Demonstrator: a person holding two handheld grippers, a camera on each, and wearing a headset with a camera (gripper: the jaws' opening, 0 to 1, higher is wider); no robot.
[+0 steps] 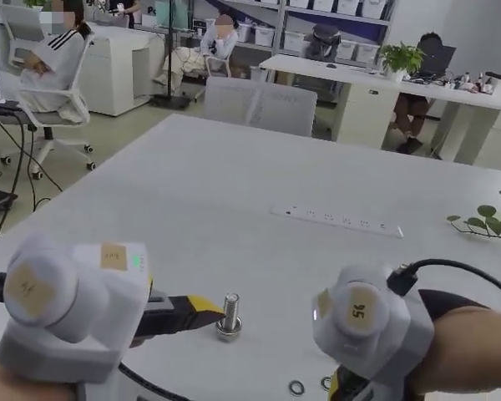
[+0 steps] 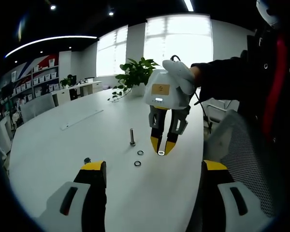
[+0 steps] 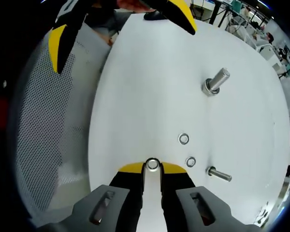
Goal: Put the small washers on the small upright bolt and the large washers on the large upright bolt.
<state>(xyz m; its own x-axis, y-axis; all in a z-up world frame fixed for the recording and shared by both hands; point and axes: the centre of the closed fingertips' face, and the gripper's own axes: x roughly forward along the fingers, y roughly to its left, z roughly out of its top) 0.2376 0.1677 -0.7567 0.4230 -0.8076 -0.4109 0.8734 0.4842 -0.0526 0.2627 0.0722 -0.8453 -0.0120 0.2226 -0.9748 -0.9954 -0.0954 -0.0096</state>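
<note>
Washer (image 3: 152, 164) pinched between the tips of the right gripper (image 3: 152, 167), down at the table (image 3: 135, 96).
Two loose washers (image 3: 183, 139) lie just beside the small bolt (image 3: 218, 174); the large bolt (image 3: 215, 82) stands farther off. The left gripper (image 2: 150, 170) hovers with its jaws wide apart.

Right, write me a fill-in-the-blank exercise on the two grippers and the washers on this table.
1. The right gripper has its yellow-tipped jaws shut on a small silver ____.
2. The left gripper has its jaws wide ____.
3. ____ loose silver metal washers lie flat on the white table near the small upright steel bolt.
Missing words: washer; open; two.
</note>
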